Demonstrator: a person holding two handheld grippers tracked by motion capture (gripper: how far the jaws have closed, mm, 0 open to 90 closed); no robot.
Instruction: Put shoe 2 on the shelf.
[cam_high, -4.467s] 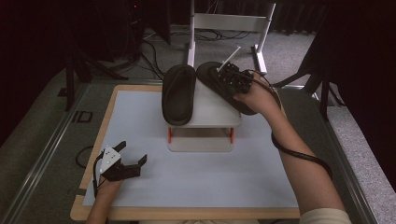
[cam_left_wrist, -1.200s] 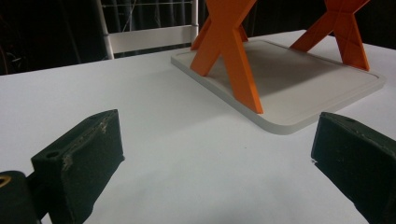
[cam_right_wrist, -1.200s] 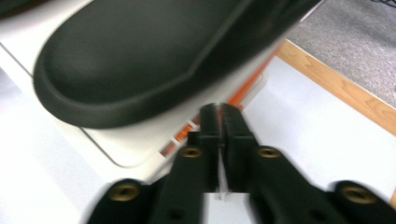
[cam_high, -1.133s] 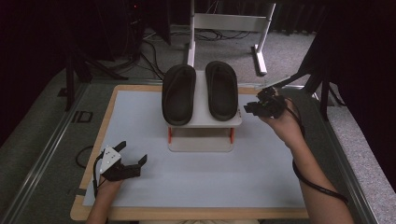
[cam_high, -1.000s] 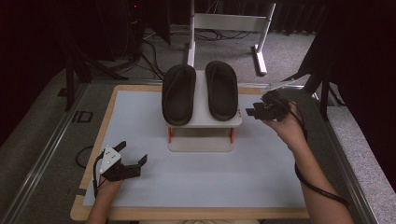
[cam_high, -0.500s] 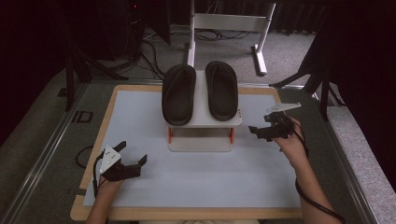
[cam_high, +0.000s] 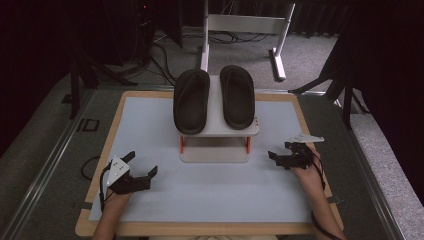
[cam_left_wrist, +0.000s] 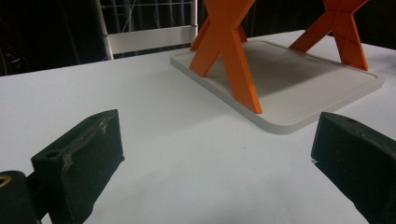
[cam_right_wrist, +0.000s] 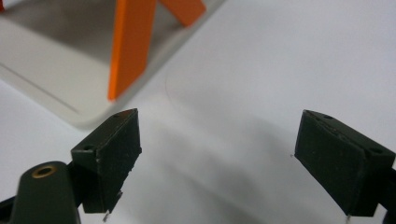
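Observation:
Two black slippers lie side by side on a small white rack (cam_high: 215, 131) with orange legs, the left slipper (cam_high: 191, 100) beside the right slipper (cam_high: 237, 95). My left gripper (cam_high: 141, 164) rests open on the mat at the near left, nothing between its jaws. My right gripper (cam_high: 280, 151) stands open at the near right, level with the rack's base. The left gripper view has my open left gripper (cam_left_wrist: 217, 158) facing the rack's base plate (cam_left_wrist: 299, 88) and crossed orange legs (cam_left_wrist: 233, 56). My right gripper (cam_right_wrist: 219, 149) shows open beside one orange leg (cam_right_wrist: 126, 51).
A pale mat (cam_high: 210, 195) covers a wooden board (cam_high: 100, 145) on the table. A white metal frame (cam_high: 245, 25) stands on the floor behind the table, with cables (cam_high: 160, 50) and dark stand legs (cam_high: 345, 90) around it.
My right gripper has left the right slipper on the rack and drawn back to the near right of the mat, open. The left gripper has not moved.

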